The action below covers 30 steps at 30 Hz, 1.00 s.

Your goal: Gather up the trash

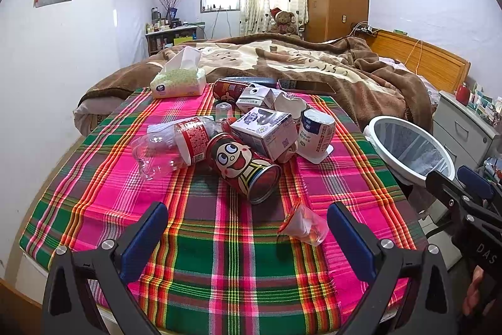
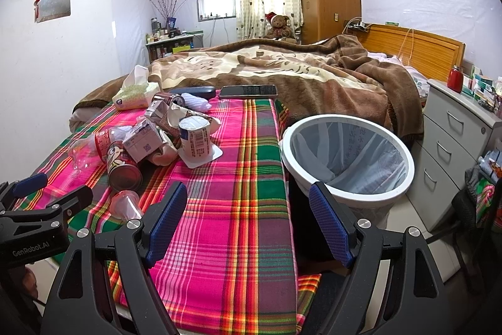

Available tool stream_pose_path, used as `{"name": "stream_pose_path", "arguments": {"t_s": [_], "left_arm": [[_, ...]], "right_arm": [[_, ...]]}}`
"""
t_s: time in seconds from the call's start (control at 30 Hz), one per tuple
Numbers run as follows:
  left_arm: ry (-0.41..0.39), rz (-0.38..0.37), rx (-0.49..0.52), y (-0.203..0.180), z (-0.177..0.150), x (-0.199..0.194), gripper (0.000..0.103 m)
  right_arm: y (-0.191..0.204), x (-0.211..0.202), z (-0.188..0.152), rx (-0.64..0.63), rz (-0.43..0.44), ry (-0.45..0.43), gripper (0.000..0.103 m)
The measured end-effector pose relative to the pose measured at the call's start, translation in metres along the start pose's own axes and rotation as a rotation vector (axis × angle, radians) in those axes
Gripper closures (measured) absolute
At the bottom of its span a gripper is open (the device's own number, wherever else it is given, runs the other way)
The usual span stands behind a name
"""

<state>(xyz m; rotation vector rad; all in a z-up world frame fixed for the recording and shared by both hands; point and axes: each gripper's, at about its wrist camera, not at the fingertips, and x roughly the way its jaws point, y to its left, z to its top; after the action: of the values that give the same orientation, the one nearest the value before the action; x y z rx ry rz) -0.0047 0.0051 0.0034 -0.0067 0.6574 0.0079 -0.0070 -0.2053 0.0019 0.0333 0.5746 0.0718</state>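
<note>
A heap of trash lies on the plaid cloth [image 1: 226,240]: a red cartoon can [image 1: 244,168] on its side, a clear plastic bottle [image 1: 175,143], a milk carton [image 1: 266,129], a white yogurt cup [image 1: 315,131] and a crumpled clear wrapper [image 1: 302,223]. My left gripper [image 1: 248,228] is open, short of the can, with the wrapper just inside its right finger. My right gripper [image 2: 248,215] is open and holds nothing, over the cloth's right edge. The white lined trash bin [image 2: 346,156] stands beside the table on the right, just beyond the right finger.
A tissue pack [image 1: 178,80], a phone [image 1: 306,86] and a dark case [image 2: 193,90] lie at the far table edge. Beyond is a bed with a brown blanket [image 2: 282,74]. Grey drawers [image 2: 451,153] stand right of the bin.
</note>
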Motion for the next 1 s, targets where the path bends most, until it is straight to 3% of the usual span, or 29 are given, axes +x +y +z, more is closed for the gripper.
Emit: {"name": "stream_pose_path", "arguments": {"t_s": [0.73, 1.0], "left_arm": [[0.006, 0.000, -0.008, 0.002, 0.001, 0.003, 0.000], [0.048, -0.028, -0.048, 0.022, 0.007, 0.026, 0.000]], "right_arm": [[0.001, -0.001, 0.001, -0.004, 0.000, 0.002, 0.021], [0.001, 0.025, 0.009, -0.006, 0.044, 0.013, 0.021]]}}
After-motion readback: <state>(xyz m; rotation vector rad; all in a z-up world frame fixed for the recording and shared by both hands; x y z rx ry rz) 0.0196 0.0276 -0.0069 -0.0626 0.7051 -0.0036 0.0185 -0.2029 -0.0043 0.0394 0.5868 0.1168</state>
